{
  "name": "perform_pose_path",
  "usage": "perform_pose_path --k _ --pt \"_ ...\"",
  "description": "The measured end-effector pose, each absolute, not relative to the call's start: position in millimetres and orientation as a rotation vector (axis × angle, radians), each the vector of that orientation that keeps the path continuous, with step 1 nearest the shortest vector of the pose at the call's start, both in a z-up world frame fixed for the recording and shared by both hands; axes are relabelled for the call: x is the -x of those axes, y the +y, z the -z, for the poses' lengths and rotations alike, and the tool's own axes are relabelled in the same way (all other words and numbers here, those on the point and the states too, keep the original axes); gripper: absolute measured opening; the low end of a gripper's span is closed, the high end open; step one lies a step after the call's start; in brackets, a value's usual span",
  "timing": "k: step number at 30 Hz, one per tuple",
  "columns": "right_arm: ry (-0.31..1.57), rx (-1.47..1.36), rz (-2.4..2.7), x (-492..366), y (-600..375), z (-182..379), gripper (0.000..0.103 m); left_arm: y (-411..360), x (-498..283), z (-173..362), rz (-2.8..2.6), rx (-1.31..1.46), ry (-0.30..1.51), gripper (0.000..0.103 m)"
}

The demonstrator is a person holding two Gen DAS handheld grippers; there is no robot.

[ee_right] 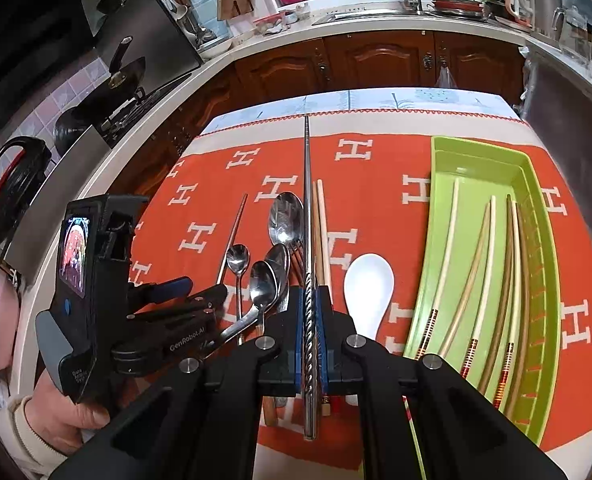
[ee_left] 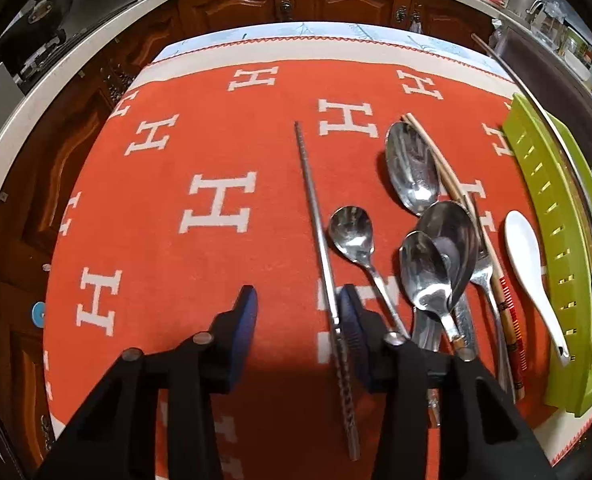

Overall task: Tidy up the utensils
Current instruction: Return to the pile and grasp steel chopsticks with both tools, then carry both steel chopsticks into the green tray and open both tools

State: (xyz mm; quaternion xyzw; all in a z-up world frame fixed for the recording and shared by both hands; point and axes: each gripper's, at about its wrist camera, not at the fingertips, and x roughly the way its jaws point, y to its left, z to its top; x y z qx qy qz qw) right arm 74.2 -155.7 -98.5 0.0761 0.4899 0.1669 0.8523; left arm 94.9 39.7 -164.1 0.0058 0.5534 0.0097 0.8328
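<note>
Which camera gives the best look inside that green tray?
The right wrist view. It looks down into the green tray, showing wooden chopsticks lying inside. The left wrist view catches only the tray's slotted outer wall at the edge, contents hidden.

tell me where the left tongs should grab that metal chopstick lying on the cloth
Grip the metal chopstick on its twisted near end, coming from above with one pad each side. It lies flat and alone left of the spoons, and the open left tongs already straddle it there.

White "H" letters pattern the orange tablecloth [ee_left: 223,152]; the left gripper [ee_right: 175,292] body reads "GenRobot.AI".
</note>
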Motion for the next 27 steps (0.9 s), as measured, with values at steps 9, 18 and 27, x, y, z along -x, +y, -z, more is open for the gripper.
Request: perform_pose_path --k 9,18,27 --pt "1.014 -0.229 -0.342 -61.2 -179.0 92.5 0.005 59.8 -95.3 157.8 -0.033 0.083 1.218 0.003" --pt "1.011 -0.337 -0.268 -44.6 -224.9 92.2 0.005 40.3 -75.6 89.6 0.132 0.191 1.136 0.003" --pt "1.019 -0.425 -0.163 -33.5 -272.0 98.4 0.006 -58.6 -87.9 63.9 0.398 0.141 1.143 0.003"
